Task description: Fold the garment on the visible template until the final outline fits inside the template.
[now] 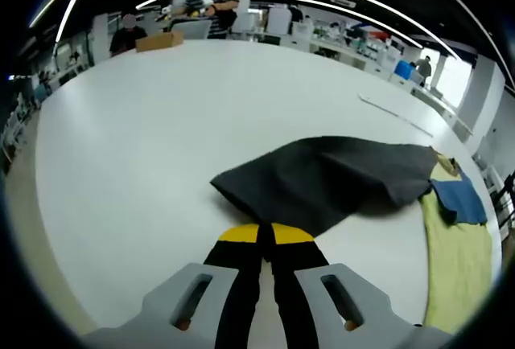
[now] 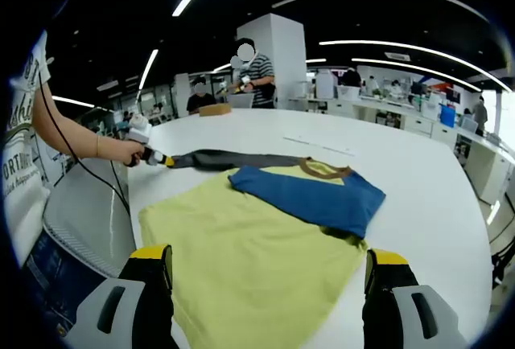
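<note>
Left gripper view: left gripper (image 1: 266, 235) clamped on near edge of dark sleeve (image 1: 322, 180), lifted off white table (image 1: 145, 148); yellow body (image 1: 459, 260) far right. Right gripper view: right gripper (image 2: 269, 273) jaws wide apart, holding nothing, over shirt (image 2: 249, 260) spread flat; blue sleeve (image 2: 310, 196) folded across chest; person's hand (image 2: 133, 152) at left holding other gripper.

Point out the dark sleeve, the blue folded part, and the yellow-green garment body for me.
dark sleeve (image 1: 322, 180): left gripper view, middle of the dark cloth.
blue folded part (image 2: 322, 196): right gripper view, centre of the blue panel.
yellow-green garment body (image 2: 249, 260): right gripper view, flat middle of the cloth.
</note>
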`<action>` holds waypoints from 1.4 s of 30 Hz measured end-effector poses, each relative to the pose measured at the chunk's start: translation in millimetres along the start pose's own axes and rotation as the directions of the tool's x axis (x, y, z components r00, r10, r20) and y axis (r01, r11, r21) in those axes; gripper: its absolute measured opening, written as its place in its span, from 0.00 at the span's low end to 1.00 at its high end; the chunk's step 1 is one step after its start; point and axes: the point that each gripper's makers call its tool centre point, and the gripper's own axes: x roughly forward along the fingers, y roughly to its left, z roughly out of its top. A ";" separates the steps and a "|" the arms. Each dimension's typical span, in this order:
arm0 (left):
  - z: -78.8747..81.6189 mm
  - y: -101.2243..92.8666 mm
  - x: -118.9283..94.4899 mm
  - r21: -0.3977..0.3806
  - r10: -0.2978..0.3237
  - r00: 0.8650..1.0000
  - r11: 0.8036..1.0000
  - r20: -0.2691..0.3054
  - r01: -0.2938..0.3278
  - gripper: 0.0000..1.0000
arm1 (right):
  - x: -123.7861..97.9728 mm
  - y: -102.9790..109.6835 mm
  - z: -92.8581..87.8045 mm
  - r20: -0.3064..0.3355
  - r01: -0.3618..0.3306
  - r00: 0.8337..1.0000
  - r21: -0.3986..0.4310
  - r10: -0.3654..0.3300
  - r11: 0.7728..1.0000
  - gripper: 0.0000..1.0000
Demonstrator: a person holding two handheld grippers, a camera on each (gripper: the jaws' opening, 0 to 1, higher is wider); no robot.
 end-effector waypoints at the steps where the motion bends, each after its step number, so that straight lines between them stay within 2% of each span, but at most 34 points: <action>1: 2.2 1.7 -1.1 0.010 0.000 1.000 1.000 0.003 0.000 0.01 | -0.2 -0.1 0.0 0.000 0.001 1.000 0.001 -0.001 1.000 0.99; 12: 25.5 18.8 -7.2 0.055 -0.010 1.000 0.998 0.030 0.008 0.01 | -1.1 2.2 1.3 0.003 -0.007 1.000 -0.001 0.007 1.000 0.99; 16: 28.3 18.8 -2.9 0.119 -0.020 1.000 0.993 0.017 0.018 0.01 | -1.7 2.6 1.2 0.001 -0.005 1.000 -0.001 0.005 1.000 0.99; 32: 30.4 29.3 17.7 0.130 -0.027 1.000 0.991 -0.012 0.029 0.01 | -5.2 -2.7 1.3 -0.007 0.023 1.000 0.007 -0.023 1.000 0.99; 42: 24.4 29.5 20.3 0.131 -0.010 0.999 0.991 -0.035 0.015 0.02 | -6.3 -7.1 1.0 -0.014 0.041 0.999 0.014 -0.041 0.999 0.99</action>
